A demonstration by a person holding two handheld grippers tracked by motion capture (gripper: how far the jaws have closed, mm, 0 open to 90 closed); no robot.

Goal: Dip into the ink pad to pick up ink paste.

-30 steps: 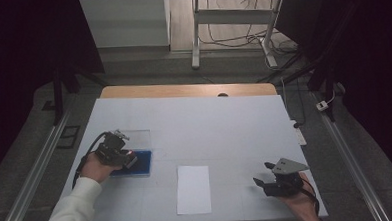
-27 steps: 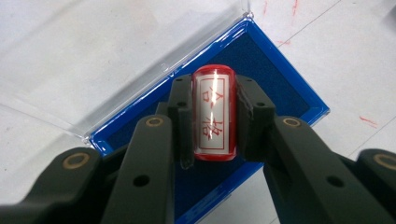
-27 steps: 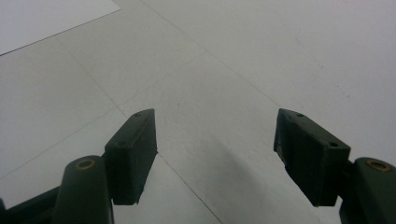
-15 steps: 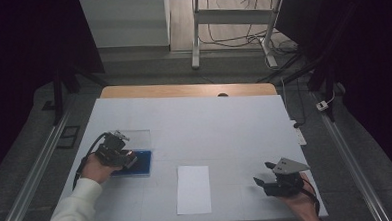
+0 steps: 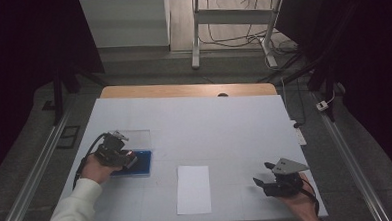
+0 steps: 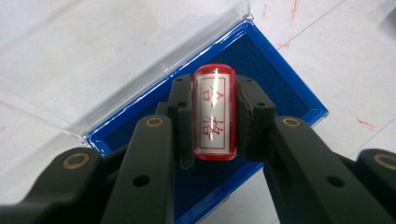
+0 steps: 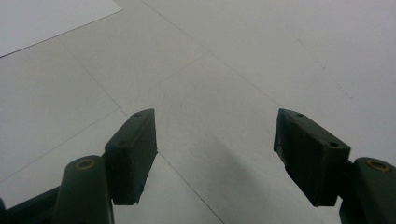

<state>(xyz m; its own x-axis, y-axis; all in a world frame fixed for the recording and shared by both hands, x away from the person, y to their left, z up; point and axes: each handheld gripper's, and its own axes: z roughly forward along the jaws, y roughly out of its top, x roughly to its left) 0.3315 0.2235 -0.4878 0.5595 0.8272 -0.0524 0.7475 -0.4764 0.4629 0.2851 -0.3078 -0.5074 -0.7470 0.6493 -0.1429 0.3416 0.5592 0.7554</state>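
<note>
The table (image 5: 194,120) is the broadest thing here, a pale sheet-covered top with a wooden edge at its far side. On it, near the person's edge and between the two hands, lies a white sheet of paper (image 5: 193,189), its long axis running away from the person. It sits off to the right of the left tool (image 5: 127,159) and off to the left of the right tool (image 5: 261,181), near both; from the high view I cannot say which is nearer.

Directly beneath the left tool is a blue ink pad (image 6: 280,88) with its clear lid (image 6: 93,60) hinged open and lying flat on the far side. The left tool is closed on a red cylindrical stamp (image 6: 213,112), its jaws pressing the two sides of the barrel; the barrel's long axis runs along the jaws, and its label bears red characters. Whether the stamp's face is touching the pad cannot be told.

The right tool rests low over bare table with its jaws spread wide and nothing between them.

Judging from this layout, the likely next move is to carry the stamp rightward from the pad to the paper, so the left hand would do it.
</note>
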